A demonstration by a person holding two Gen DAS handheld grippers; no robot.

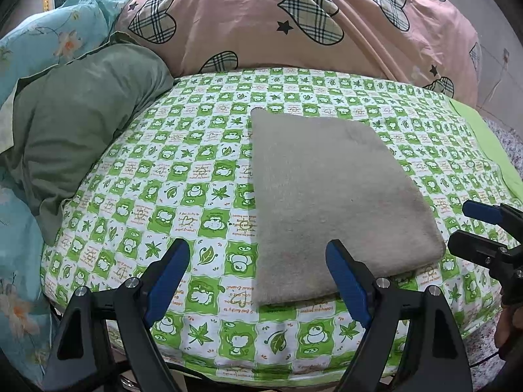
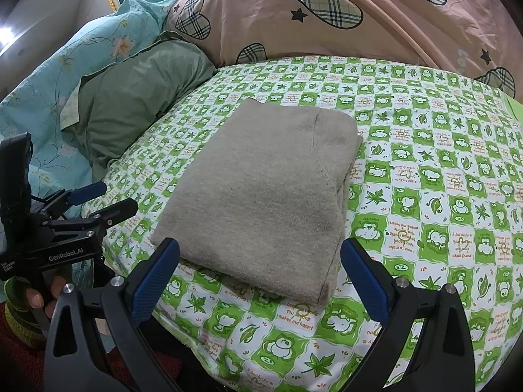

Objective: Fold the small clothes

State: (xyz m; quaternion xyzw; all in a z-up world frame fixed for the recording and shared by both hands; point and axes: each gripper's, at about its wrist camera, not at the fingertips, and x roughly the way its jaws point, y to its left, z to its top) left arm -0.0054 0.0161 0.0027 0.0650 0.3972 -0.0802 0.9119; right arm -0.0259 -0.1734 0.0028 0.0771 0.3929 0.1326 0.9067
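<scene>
A grey-beige knitted garment (image 1: 330, 192) lies folded into a flat rectangle on the green-and-white checked sheet (image 1: 183, 176); it also shows in the right wrist view (image 2: 261, 196). My left gripper (image 1: 258, 254) is open and empty, just short of the garment's near edge, its right finger over the near part. My right gripper (image 2: 260, 254) is open and empty at the garment's near edge. Each gripper shows in the other's view: the right one (image 1: 470, 225) off the garment's right corner, the left one (image 2: 108, 199) off its left side.
A pink quilt with plaid hearts (image 1: 294, 26) is piled behind the sheet. A green pillow (image 1: 81, 124) and a teal floral cover (image 1: 39, 42) lie at the left. The bed's near edge (image 2: 228, 369) runs just below the grippers.
</scene>
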